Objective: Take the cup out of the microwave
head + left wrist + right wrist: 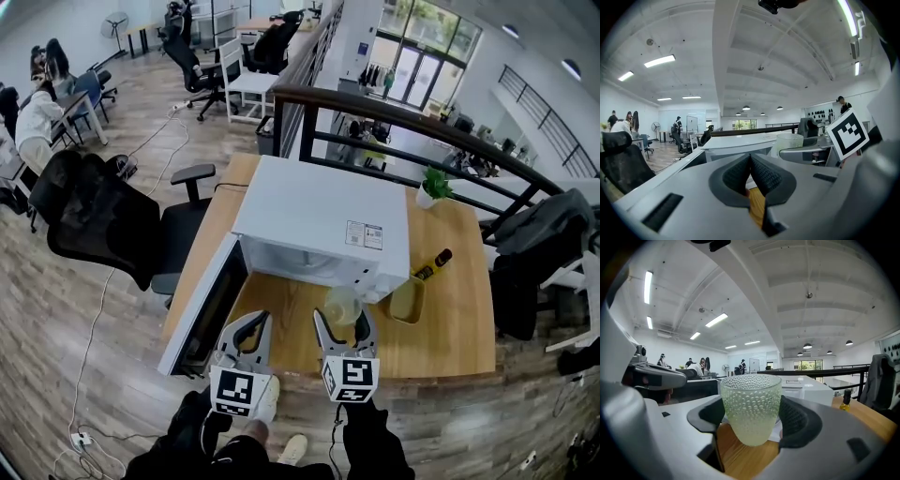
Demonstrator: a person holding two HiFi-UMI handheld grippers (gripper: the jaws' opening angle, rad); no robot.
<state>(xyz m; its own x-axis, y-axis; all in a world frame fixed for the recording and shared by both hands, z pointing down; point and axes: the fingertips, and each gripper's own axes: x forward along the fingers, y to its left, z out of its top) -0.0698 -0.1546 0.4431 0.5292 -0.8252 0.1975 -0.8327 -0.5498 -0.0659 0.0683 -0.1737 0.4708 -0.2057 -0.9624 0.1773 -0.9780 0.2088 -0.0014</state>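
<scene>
Nearest, the left gripper (751,176) is empty, pads (736,176) pressed together; the right gripper (341,326) has its jaws spread wide and clamped on 2 sides of the dimpled glass cup (751,408), upright above the table's (459,328) front edge. Just beyond, the microwave (319,220) stands with its door (202,314) swung open, so the cup looks already out: best carry it level, clear of the door, onto bare wood before loosening

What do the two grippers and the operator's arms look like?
Both alike: left gripper and right gripper have light grey moulded bodies, curved jaws lined with black ribbed pads, and a cube with black-on-white square markers at the rear. No cables visible. Dark sleeves cover the arms.
</scene>
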